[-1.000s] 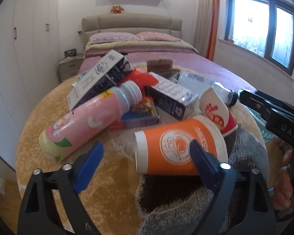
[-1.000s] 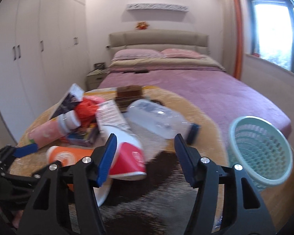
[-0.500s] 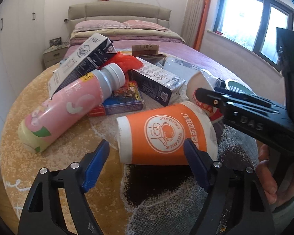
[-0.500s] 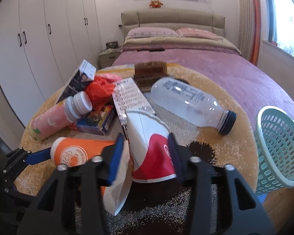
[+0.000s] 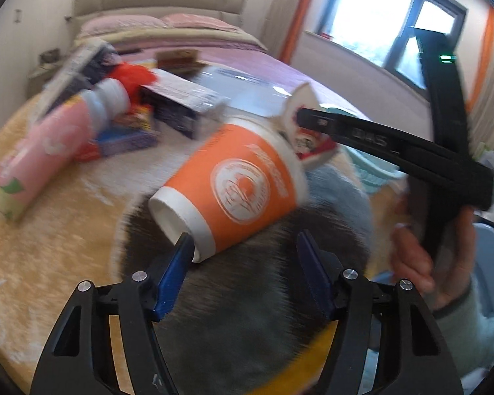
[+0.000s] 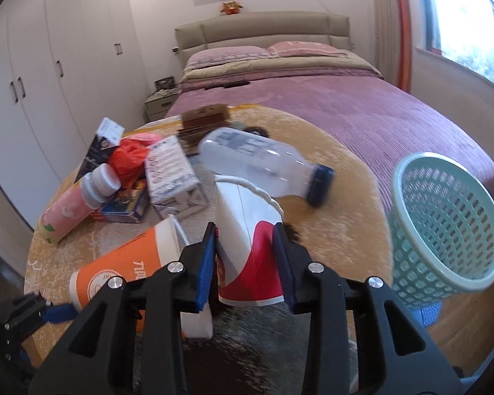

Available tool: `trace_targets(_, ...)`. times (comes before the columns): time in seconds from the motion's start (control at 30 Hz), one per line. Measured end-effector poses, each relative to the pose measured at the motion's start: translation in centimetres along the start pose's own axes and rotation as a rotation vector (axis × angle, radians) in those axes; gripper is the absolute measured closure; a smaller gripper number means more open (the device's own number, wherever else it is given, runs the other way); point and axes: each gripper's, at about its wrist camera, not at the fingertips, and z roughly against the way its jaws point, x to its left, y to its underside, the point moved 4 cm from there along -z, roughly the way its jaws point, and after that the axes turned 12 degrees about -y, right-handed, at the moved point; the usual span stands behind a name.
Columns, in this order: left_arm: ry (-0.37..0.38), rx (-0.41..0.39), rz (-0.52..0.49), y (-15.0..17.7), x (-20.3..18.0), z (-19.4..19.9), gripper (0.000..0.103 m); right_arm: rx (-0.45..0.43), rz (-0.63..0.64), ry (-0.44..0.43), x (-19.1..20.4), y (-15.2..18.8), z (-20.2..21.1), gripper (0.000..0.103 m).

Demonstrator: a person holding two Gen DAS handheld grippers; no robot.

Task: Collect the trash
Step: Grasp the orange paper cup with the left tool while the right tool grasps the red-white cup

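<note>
Both grippers at the trash pile on the round rug; right one clamped on a paper cup, left one around another

Right gripper: blue pads pressed on both sides of the red-and-white paper cup, mouth crumpled, inside not visible. Left gripper: jaws closing with the orange paper cup between them; left pad at the white base rim, right pad clear of the wall. Cup lies tilted, round white logo and white lettering on it, blurred and unreadable. Mint lattice basket tipped at the rug's right edge; contents cannot be told. Clear plastic bottle, dark cap, looks empty, label illegible. Pink bottle, white cap, lies left, beside a grey printed carton. "DAS" reads on the right gripper's arm
</note>
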Motion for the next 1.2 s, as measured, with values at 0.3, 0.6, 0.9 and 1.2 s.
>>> trace_targets(0.3,0.095,0.031,-0.117,1.0,-1.4,1.1,0.026,-0.012,-0.056,-0.003,-2.5,0.6,1.2,0.072)
trace_targets(0.6,-0.11,-0.08,-0.139,-4.0,0.2,-0.9,0.013,-0.05,-0.035,-0.007,-2.4,0.7,2.5,0.072)
trace_targets(0.9,-0.077,0.039,-0.192,-4.9,-0.8,-5.5,0.014,-0.01,-0.009,0.008,-2.5,1.2,1.9,0.072)
trace_targets(1.2,-0.052,0.09,-0.164,-4.4,-0.9,-7.0,0.025,0.025,-0.028,0.029,-3.2,3.1,1.5,0.048)
